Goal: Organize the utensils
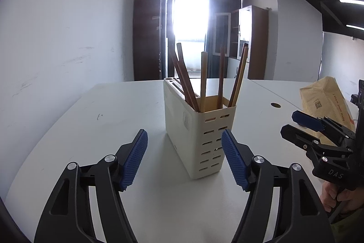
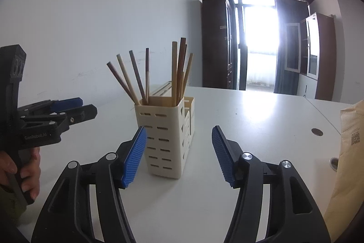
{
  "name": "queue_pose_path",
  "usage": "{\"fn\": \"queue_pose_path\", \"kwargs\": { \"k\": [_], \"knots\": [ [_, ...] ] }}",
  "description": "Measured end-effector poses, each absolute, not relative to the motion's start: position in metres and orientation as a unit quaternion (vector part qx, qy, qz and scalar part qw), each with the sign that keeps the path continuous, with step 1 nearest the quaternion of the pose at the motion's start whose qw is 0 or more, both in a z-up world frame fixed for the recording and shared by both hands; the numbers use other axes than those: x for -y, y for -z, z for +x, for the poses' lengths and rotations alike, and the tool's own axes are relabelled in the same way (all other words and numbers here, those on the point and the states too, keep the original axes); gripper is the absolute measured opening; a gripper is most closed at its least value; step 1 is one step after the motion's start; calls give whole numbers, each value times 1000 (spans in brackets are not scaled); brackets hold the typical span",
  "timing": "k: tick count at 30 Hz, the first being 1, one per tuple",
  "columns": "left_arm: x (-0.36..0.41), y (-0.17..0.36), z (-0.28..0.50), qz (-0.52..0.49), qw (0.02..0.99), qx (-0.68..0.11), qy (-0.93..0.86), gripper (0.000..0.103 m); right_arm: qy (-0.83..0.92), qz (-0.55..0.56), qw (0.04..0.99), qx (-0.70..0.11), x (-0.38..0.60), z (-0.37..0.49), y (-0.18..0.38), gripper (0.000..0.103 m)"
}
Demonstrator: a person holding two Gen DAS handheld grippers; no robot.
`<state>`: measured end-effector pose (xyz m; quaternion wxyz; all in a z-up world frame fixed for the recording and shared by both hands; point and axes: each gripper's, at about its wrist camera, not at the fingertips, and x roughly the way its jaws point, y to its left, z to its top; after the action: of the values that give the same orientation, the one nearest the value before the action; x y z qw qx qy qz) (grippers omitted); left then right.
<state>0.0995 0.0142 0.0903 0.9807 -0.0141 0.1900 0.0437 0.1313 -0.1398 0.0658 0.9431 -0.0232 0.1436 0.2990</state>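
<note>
A cream slotted utensil holder stands upright on the white table, with several wooden chopsticks standing in it. My left gripper is open and empty just in front of the holder. The right gripper shows at the right edge of the left wrist view. In the right wrist view the holder with its chopsticks stands just beyond my open, empty right gripper. The left gripper shows at the left of that view.
A tan paper bag stands at the table's right, also in the right wrist view. Round cable holes sit in the table near it. A white wall runs along the left. Dark cabinets and a bright window are at the back.
</note>
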Motion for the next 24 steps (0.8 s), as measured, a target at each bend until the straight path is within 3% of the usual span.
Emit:
{"fn": "queue_pose_path", "kwargs": {
  "k": [5, 10, 15, 19, 24],
  "knots": [
    [-18, -84, 82, -27, 981, -187, -39, 72, -298, -26, 941, -158, 141, 126, -54, 64],
    [-14, -73, 64, -22, 983, -181, -36, 84, -303, -22, 940, -153, 153, 112, -44, 73],
    [-27, -60, 64, -45, 980, -190, -40, 88, -302, -18, 941, -153, 155, 113, -40, 84],
    [-34, -55, 67, -61, 979, -194, -31, 97, -300, -26, 940, -160, 152, 117, -34, 87],
    [-29, -52, 66, -44, 980, -189, -39, 97, -298, -26, 941, -159, 153, 117, -32, 92]
  ]
}}
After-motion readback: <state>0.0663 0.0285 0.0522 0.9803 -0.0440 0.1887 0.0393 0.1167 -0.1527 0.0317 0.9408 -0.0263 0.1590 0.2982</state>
